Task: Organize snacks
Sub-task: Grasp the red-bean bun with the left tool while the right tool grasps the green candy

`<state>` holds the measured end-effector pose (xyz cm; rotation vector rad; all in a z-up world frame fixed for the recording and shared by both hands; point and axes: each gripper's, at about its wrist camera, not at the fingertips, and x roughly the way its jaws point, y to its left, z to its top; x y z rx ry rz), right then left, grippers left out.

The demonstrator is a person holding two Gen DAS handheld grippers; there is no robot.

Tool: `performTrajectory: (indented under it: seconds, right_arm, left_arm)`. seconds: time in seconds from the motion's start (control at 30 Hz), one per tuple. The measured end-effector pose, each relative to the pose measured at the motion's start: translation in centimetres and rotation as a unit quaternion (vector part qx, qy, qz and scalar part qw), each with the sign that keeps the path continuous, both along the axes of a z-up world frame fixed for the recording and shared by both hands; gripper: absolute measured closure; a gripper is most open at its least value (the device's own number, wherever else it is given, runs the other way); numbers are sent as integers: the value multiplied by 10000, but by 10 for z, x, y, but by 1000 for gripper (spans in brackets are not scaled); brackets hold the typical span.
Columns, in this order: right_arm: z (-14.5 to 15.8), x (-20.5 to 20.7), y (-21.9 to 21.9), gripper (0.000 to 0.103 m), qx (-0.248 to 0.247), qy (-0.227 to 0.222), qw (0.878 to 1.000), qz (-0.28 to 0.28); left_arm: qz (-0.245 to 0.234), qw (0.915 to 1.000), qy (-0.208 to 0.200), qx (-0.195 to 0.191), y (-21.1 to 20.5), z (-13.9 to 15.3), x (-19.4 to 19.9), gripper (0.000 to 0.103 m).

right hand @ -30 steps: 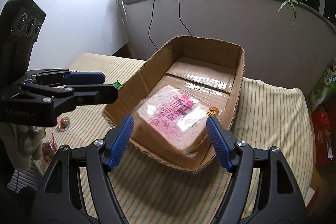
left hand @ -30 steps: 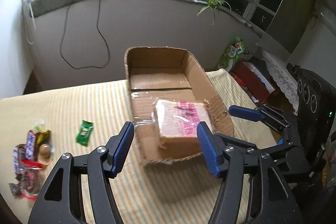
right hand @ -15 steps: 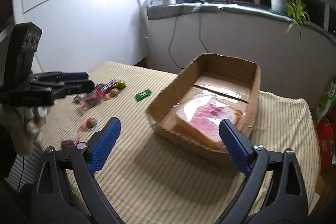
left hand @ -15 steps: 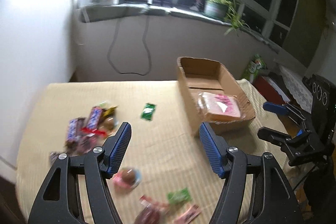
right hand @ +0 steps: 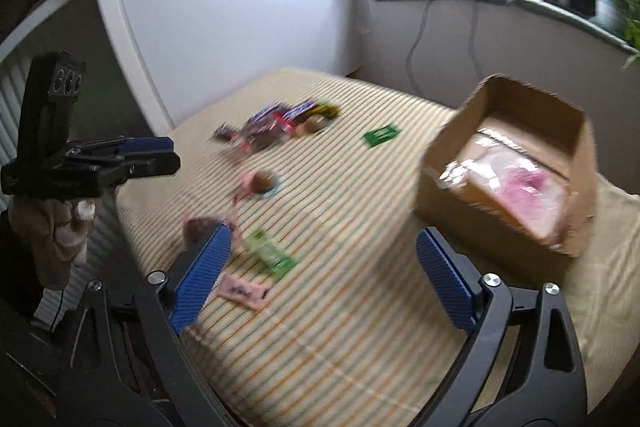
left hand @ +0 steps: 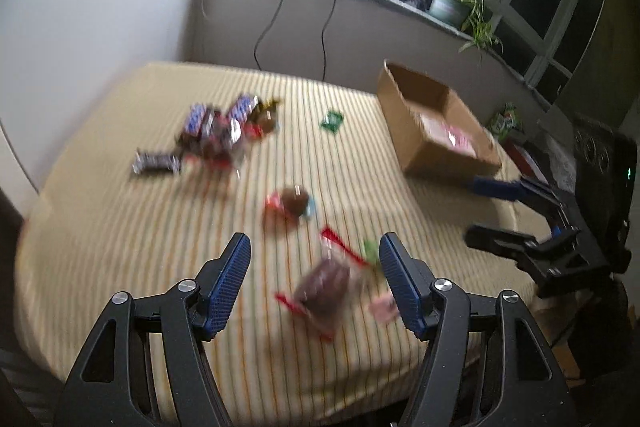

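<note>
My left gripper (left hand: 314,275) hovers over the striped tablecloth, its jaws closing with nothing pressed between them. A blurred brown wrapped snack (left hand: 324,287) lies on the cloth below the gap. My right gripper (right hand: 324,267) is open wide and closing a little, empty, above the cloth near a green packet (right hand: 272,253) and a pink packet (right hand: 242,291). The cardboard box (right hand: 500,227) stands to its right and holds a wrapped bread pack (right hand: 516,187). A pile of chocolate bars (left hand: 224,135) lies further back on the left. Both views are motion-blurred.
A round chocolate ball (left hand: 294,205) and a small green sachet (left hand: 332,121) lie loose mid-table. The table (left hand: 120,227) has its near edge just under both grippers. A wall, a sill with cables and a potted plant (left hand: 452,3) stand behind.
Both grippers have pulled back from the box and swung left over the loose snacks. The bread pack stays in the box. The right jaws stand wider than a second ago.
</note>
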<state>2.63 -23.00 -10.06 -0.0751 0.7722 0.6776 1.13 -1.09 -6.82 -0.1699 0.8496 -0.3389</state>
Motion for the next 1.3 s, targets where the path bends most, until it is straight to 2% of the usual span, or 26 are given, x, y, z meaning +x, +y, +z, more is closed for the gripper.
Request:
performTrajectory:
  seconds: [0.07, 0.3, 0.53, 0.7, 0.77, 0.97, 1.2, 1.3]
  right_arm:
    - [-7, 1, 11, 19, -75, 87, 9998, 185]
    - [-35, 9, 44, 40, -516, 380, 9951, 748]
    - [-54, 21, 57, 46, -815, 512, 9908, 949]
    - [-65, 26, 61, 55, -941, 547, 9891, 988]
    - [-66, 28, 61, 55, -940, 544, 9890, 1003]
    - [-68, 27, 72, 59, -1208, 396, 9847, 1189]
    - [-66, 24, 71, 81, -1286, 383, 9837, 1195]
    - [-65, 25, 68, 81, -1147, 456, 9863, 1093]
  left_arm:
    - [-91, 9999, 135, -50, -2, -10, -3, 44]
    - [-337, 9988, 149, 334, -16, -22, -8, 45]
    - [-417, 9971, 189, 614, -21, -35, -2, 45]
    - [-371, 9963, 279, 720, -22, -45, 1, 50]
    - [-344, 9963, 322, 712, -21, -47, 3, 57]
    - [-269, 9969, 297, 676, -20, -47, 9, 65]
    - [-188, 9978, 294, 566, -16, -47, 8, 66]
    - [-173, 9980, 291, 533, -15, -46, 8, 67]
